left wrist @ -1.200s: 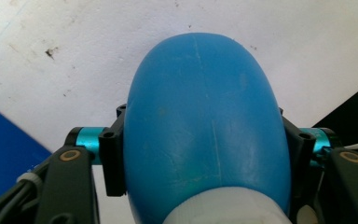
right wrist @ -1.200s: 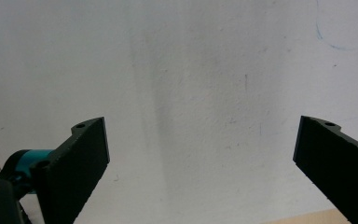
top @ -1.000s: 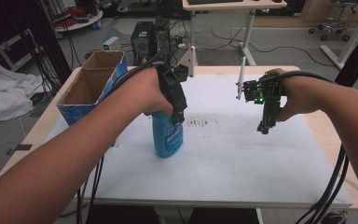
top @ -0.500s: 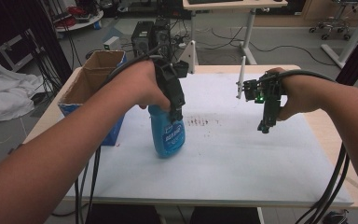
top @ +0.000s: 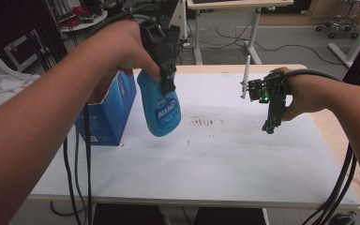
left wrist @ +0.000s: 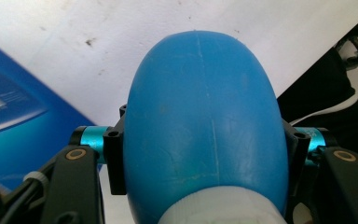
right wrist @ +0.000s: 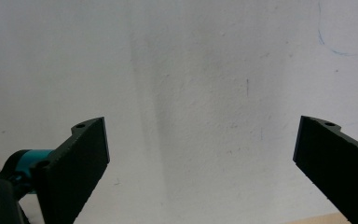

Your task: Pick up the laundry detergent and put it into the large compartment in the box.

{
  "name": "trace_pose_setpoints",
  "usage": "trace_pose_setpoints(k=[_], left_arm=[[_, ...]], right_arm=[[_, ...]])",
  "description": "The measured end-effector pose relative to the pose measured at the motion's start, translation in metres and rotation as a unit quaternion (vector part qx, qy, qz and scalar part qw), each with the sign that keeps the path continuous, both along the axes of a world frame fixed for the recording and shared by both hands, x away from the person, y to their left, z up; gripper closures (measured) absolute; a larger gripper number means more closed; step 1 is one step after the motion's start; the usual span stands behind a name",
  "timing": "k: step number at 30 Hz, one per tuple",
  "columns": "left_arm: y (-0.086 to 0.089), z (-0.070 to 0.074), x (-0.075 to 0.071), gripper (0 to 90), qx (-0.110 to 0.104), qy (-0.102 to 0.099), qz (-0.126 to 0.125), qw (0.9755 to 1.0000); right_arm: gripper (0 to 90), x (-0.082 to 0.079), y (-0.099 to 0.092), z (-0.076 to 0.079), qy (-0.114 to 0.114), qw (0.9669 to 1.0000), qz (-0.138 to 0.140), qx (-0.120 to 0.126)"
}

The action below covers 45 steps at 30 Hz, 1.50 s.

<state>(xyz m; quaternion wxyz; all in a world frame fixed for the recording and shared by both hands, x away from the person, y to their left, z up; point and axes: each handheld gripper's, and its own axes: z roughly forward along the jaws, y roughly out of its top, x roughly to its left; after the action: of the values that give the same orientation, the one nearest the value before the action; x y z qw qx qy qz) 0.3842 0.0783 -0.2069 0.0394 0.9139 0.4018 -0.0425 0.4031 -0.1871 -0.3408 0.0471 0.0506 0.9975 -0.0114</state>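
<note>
Counter (top: 243, 178) with a white sheet over a pale wood top, biggest thing here; faint reddish-brown smudges (top: 205, 123) sit mid-sheet, not yet wiped. Open blue cardboard box (top: 110, 112) stands at the counter's left side; I can't see down into it from the high view, so contents unknown. In the left gripper view its blue printed wall shows just beside the bottle.

Blue plastic spray bottle with white label print (top: 161, 105): a second ago it stood on the sheet beside the box, now it hangs clear of the counter, tilted, base toward the smudges. My read: pickup is done, and next comes aiming or spraying at the marks.

My left tongs (top: 165, 56) are clenched on the bottle near its neck; the left gripper view shows both black jaws pressed against the blue body (left wrist: 200, 121), white collar at the bottom edge.

My right tongs (top: 268, 126) are released, jaws wide apart over bare white sheet in the right gripper view, nothing between them, hovering at the counter's right side, same spot as before.
</note>
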Motion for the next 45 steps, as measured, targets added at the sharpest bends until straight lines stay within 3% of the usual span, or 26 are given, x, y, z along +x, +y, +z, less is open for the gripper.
trace_pose_setpoints(k=[5, 10, 18, 23, 29, 38, 45], left_arm=[[0.009, 0.032, 0.005, 37.8, 0.009, -0.009, 0.009, 0.9999], [0.020, 0.059, 0.007, 37.8, 0.003, -0.022, 0.025, 0.9994], [0.044, 0.084, 0.011, 37.8, 0.004, -0.027, 0.058, 0.9980], [0.064, 0.092, 0.015, 37.8, -0.001, -0.022, 0.085, 0.9962], [0.090, 0.099, 0.019, 37.8, 0.000, -0.019, 0.124, 0.9921], [0.124, 0.101, 0.027, 37.8, 0.003, -0.012, 0.156, 0.9877], [0.156, 0.096, 0.036, 37.8, 0.011, -0.008, 0.196, 0.9804]], right_arm=[[2.4, 0.000, 0.002, -0.002, 0.001, 1.0000, 0.002, -0.003], [2.4, 0.000, 0.005, -0.002, 0.004, 1.0000, 0.003, -0.004], [2.4, -0.001, 0.008, -0.002, 0.003, 0.9999, 0.010, -0.003], [2.4, -0.003, 0.009, -0.001, 0.000, 0.9999, 0.012, -0.003], [2.4, -0.005, 0.010, 0.000, -0.001, 0.9999, 0.013, -0.001], [2.4, -0.004, 0.011, 0.000, 0.003, 1.0000, 0.008, -0.004], [2.4, -0.002, 0.013, 0.000, 0.003, 0.9999, 0.011, -0.004]])
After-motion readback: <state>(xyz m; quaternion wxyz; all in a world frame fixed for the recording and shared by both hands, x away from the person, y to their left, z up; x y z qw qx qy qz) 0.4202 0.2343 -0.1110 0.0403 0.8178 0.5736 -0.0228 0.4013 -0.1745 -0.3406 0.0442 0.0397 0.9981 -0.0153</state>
